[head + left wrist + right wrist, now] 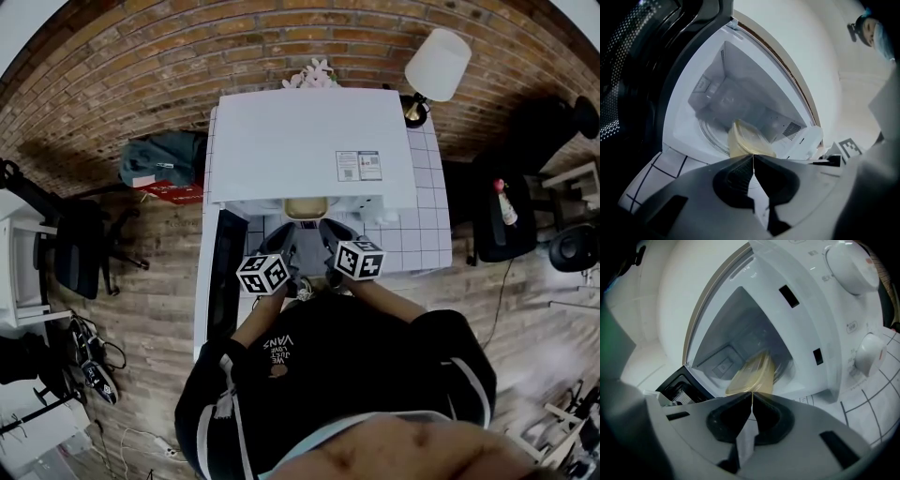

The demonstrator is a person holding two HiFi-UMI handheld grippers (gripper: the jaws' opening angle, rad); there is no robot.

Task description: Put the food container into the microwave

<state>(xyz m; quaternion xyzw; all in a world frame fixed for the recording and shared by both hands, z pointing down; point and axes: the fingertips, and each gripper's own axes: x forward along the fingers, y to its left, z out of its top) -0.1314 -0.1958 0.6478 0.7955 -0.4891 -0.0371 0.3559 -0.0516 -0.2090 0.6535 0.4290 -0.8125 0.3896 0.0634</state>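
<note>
Left gripper (753,158): jaws brought fully together, the tips meeting at the lower centre of its view, seemingly pinched on the thin near lip of the food container (747,143), which sits directly beyond them. Right gripper (752,397): jaws likewise closed tip to tip at the lower centre of its view, with the same container's edge at the tips. The lip itself is too thin to be seen between either pair, so the grip is inferred from contact. The container is at the mouth of the microwave (309,141), just inside the opening and over the near edge of the glass turntable (710,133). The door (225,272) stands open at the left of the head view. Handling judgement: a pale, yellowish, thin-walled plastic tub with a lid, probably light, somewhat flexible and smooth. The projecting rim, taken at two opposite sides, is the sound place to hold. A pinch on the wall would likely deform it or slip. Not determinable: whether the base rests on the turntable or hangs clear, as the jaws cut off its lower part in both gripper views. The contents cannot be made out. In the head view the microwave's top hides the cavity. The control knobs (853,263) run off the upper right of the right gripper view, and their print is illegible.
</note>
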